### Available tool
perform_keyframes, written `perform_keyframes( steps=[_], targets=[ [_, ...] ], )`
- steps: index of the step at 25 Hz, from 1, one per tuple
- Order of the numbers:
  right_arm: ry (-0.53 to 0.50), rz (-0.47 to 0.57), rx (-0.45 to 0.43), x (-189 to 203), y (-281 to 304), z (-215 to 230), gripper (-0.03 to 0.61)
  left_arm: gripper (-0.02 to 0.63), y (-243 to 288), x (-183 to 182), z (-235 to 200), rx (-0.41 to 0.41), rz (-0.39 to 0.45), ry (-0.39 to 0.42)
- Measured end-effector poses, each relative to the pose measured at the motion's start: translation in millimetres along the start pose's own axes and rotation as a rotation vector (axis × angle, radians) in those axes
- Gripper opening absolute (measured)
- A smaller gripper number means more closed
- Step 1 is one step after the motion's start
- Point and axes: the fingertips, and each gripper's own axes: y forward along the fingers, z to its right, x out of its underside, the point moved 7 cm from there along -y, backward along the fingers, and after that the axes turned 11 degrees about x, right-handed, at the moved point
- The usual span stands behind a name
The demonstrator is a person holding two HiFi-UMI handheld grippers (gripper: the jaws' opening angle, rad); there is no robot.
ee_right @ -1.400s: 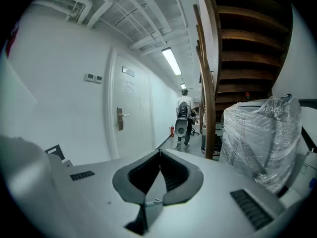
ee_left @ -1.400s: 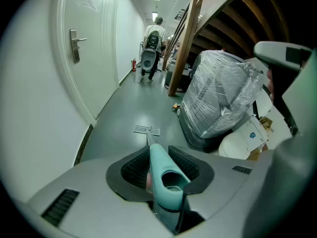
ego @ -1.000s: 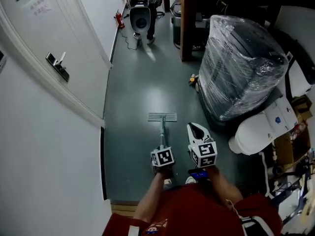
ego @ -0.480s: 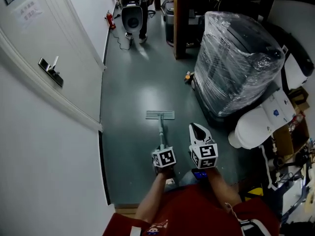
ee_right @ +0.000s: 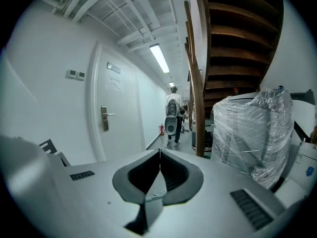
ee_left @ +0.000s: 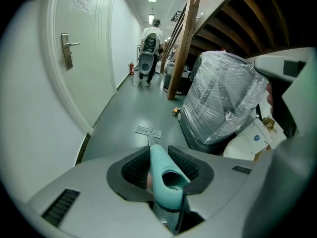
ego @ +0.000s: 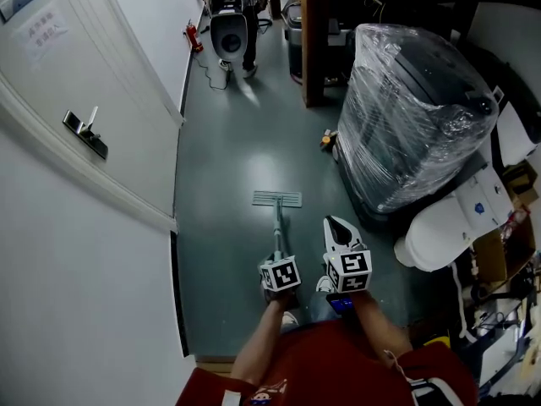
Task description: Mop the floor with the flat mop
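Observation:
The flat mop's pale head (ego: pixel 276 199) lies flat on the grey-green floor (ego: pixel 228 167) in the corridor ahead of me. Its thin shaft runs back to a teal grip (ee_left: pixel 161 167). My left gripper (ego: pixel 277 259) is shut on that grip, pads pressed on both sides. In the left gripper view the mop head (ee_left: pixel 148 131) shows past the left gripper (ee_left: pixel 158 155). My right gripper (ego: pixel 336 224) hovers just right of the shaft, shut with nothing in it. In its own view the right gripper (ee_right: pixel 159 152) has its tips meeting, and the mop head (ee_right: pixel 157 192) shows low between them.
A white door (ego: pixel 93 100) and wall run along the left. A big plastic-wrapped bulk (ego: pixel 414 117) and a white rounded unit (ego: pixel 439 227) crowd the right. A wooden post (ego: pixel 314 41) stands further on. A person with a machine (ego: pixel 228 19) is far down the corridor.
The mop and both grippers have stayed about where they were. Only the head view has shifted slightly.

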Motion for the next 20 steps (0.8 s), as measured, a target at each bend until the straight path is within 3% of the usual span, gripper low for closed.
perform_keyframes(
  steps=[20],
  targets=[
    [0.017, -0.011, -0.078, -38.8, 122.1, 120.3, 0.02, 0.127, 99.8, -115.5, 72.4, -0.068, 0.024, -0.057]
  ],
)
